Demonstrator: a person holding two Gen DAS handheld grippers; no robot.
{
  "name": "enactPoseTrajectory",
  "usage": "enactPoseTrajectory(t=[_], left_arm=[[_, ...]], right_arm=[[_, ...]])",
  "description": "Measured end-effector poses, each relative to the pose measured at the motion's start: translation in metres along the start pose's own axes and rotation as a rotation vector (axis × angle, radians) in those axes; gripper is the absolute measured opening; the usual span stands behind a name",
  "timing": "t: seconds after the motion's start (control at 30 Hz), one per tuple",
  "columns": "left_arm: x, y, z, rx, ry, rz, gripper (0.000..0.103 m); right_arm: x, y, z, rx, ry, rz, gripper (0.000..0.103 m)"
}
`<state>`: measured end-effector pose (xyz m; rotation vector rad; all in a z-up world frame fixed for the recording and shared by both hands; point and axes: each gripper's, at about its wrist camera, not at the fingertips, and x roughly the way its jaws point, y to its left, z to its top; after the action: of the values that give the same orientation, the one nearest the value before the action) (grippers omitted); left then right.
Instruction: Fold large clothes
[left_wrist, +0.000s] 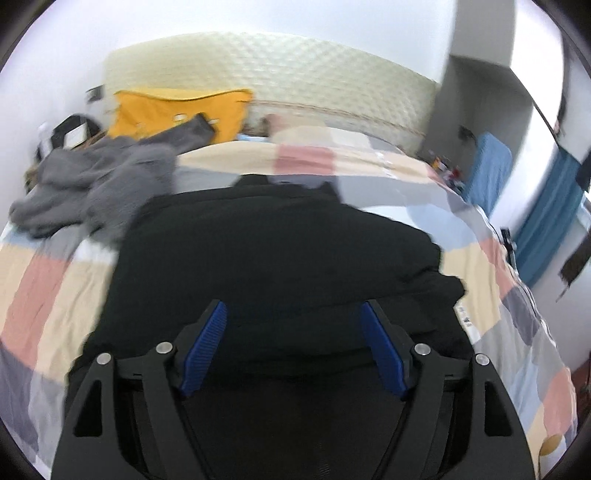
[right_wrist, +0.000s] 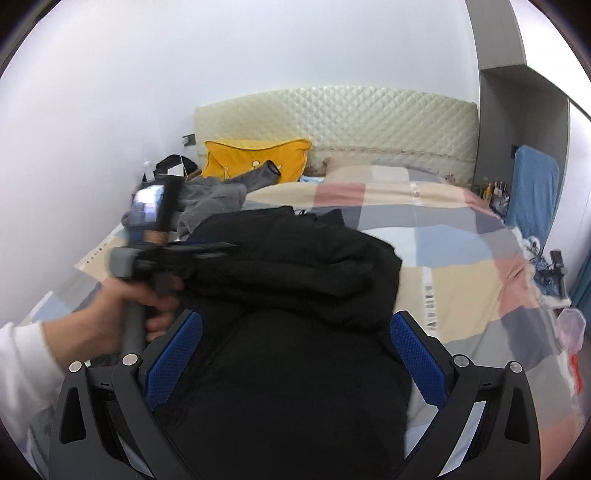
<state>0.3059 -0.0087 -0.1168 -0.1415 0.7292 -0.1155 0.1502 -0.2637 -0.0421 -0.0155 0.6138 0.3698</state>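
Note:
A large black garment (left_wrist: 280, 251) lies partly folded on the checked bed cover (left_wrist: 48, 280). It also fills the middle of the right wrist view (right_wrist: 295, 280). My left gripper (left_wrist: 293, 314) is open, its blue pads (left_wrist: 207, 343) hovering over the garment's near edge with nothing between them. My right gripper (right_wrist: 295, 325) is open wide over the garment, blue pads (right_wrist: 417, 354) on either side of the cloth. The left gripper body and the hand holding it (right_wrist: 122, 302) show in the right wrist view, at the garment's left side.
A grey garment (left_wrist: 96, 188) lies crumpled at the left of the bed. A yellow pillow (right_wrist: 258, 158) leans on the quilted headboard (right_wrist: 340, 122). A blue cloth (right_wrist: 532, 184) hangs at the right, with small items and cables by the bed's right edge.

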Motion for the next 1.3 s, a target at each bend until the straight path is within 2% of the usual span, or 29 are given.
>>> enactPoseTrajectory(t=[0.17,0.23,0.3,0.43,0.5,0.57,0.67,0.77,0.93,1.03,1.13,1.17,1.2,1.3], left_arm=[[-0.013,0.057,-0.019,-0.015,-0.023,0.104,0.076],[-0.014,0.079,-0.030,-0.071,-0.027,0.096,0.077],[-0.008,0.095,-0.043,-0.096,-0.022,0.130,0.078],[0.015,0.110,-0.050,-0.109,0.049,0.161,0.078],[0.031,0.106,-0.051,-0.052,0.093,0.204,0.078],[0.041,0.104,-0.051,0.017,0.103,0.243,0.078],[0.054,0.107,-0.055,0.061,0.133,0.295,0.079],[0.063,0.114,-0.058,0.069,0.166,0.352,0.080],[0.075,0.129,-0.057,0.053,0.215,0.442,0.081],[0.087,0.132,-0.056,0.102,0.241,0.496,0.081],[0.097,0.134,-0.056,0.124,0.248,0.539,0.081],[0.097,0.138,-0.055,0.108,0.233,0.544,0.081],[0.096,0.143,-0.052,0.080,0.215,0.544,0.081],[0.087,0.160,-0.043,-0.030,0.166,0.533,0.082]], right_arm=[[0.047,-0.010,-0.003,0.158,0.018,0.065,0.103],[0.066,-0.013,-0.002,0.168,0.010,0.067,0.103],[0.085,-0.019,0.000,0.179,0.005,0.061,0.102],[0.111,-0.032,-0.003,0.215,-0.003,0.069,0.102],[0.124,-0.046,-0.005,0.242,-0.003,0.052,0.102],[0.137,-0.066,-0.008,0.295,-0.009,0.052,0.102],[0.154,-0.095,-0.010,0.394,0.002,0.056,0.099],[0.175,-0.127,-0.012,0.503,0.025,0.058,0.099],[0.206,-0.160,-0.017,0.590,0.048,0.086,0.094],[0.224,-0.168,-0.020,0.625,0.058,0.119,0.087],[0.236,-0.168,-0.012,0.616,0.029,0.135,0.078],[0.240,-0.167,-0.009,0.612,0.030,0.139,0.069],[0.243,-0.165,-0.006,0.607,0.033,0.145,0.054],[0.241,-0.156,0.003,0.572,0.025,0.136,0.033]])
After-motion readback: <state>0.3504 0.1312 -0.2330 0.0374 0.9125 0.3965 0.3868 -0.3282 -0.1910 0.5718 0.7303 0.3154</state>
